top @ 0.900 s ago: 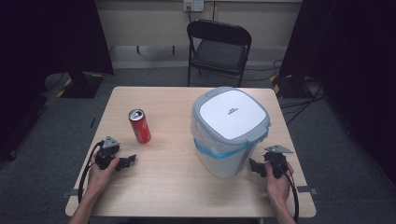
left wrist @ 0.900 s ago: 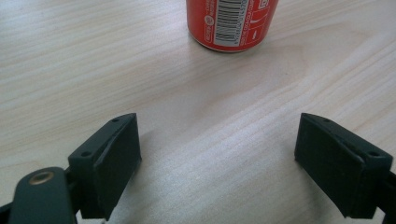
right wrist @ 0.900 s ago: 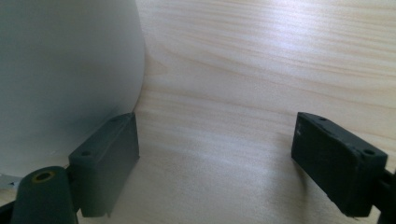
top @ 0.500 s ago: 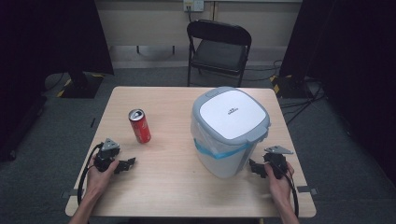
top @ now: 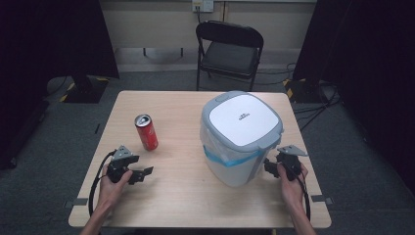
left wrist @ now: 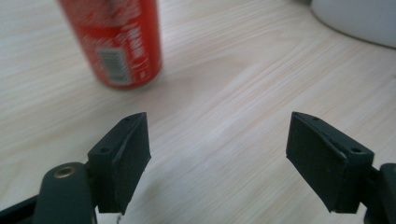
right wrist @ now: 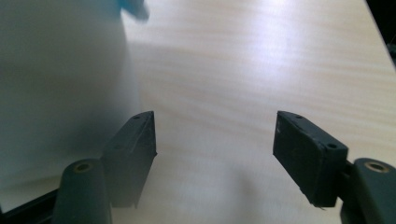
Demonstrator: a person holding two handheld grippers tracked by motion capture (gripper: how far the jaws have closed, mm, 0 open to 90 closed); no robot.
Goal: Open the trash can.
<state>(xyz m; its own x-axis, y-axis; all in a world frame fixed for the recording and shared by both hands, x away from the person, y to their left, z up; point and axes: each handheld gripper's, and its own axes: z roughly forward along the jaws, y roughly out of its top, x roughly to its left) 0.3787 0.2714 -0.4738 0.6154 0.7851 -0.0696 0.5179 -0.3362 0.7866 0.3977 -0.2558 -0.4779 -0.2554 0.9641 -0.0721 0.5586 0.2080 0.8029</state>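
Note:
A red soda can [top: 146,131] stands upright on the wooden table [top: 186,196], left of centre; the left gripper view has the can [left wrist: 116,42] just ahead and to the left of the jaws. A white bin with a grey lid [top: 240,134] and a blue-taped liner stands at centre right. My left gripper [top: 142,174] rests on the table below the can, open, nothing between its jaws. My right gripper [top: 270,168] sits by the bin's lower right side, open and empty. In the right gripper view the bin wall [right wrist: 60,79] is close on the left.
A black folding chair [top: 230,49] stands beyond the table's far edge. Cables trail from both grippers toward the near edge. Bare tabletop lies between the two hands and behind the can.

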